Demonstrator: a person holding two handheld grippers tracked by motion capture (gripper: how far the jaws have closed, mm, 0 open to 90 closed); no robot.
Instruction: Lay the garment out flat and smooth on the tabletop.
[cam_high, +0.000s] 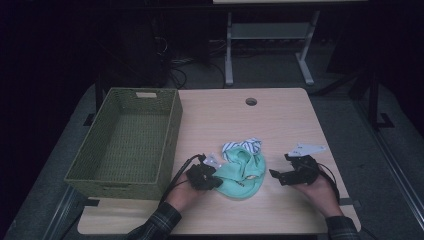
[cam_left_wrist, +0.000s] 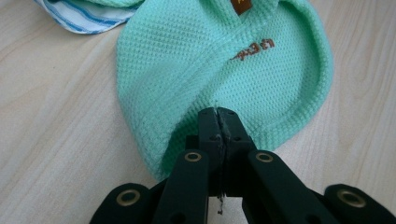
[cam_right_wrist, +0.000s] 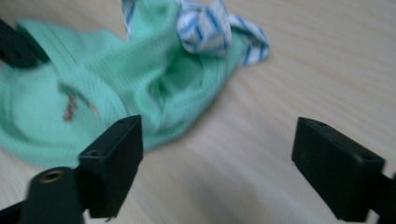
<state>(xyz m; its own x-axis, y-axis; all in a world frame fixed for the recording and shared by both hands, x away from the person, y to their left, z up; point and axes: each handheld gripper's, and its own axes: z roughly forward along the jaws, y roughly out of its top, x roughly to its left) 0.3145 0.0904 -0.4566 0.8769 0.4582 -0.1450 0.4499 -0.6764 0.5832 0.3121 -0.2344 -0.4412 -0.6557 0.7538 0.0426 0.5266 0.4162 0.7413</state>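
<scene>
garment: mint-green knit garment (cam_high: 243, 174) lies crumpled on the table (cam_high: 280, 120) near its front edge, about midway between the left and right edges
striped cloth: blue-and-white striped cloth (cam_high: 243, 146) touches the garment's far side, partly tucked into it
left gripper: left gripper (cam_left_wrist: 218, 122) has its jaws pinched together on a fold at the garment's left rim
right gripper: right gripper (cam_right_wrist: 217, 170) hangs just right of the garment with jaws wide apart and bare table between them, nothing held
key relation: garment lies to the left of the right gripper's jaws, its free rim facing them; long axis runs roughly left to right across the table
nearer hand: left one already grips; right is close but apart
basket: woven green basket (cam_high: 127, 142) stands at the table's left edge, well clear of the garment
</scene>
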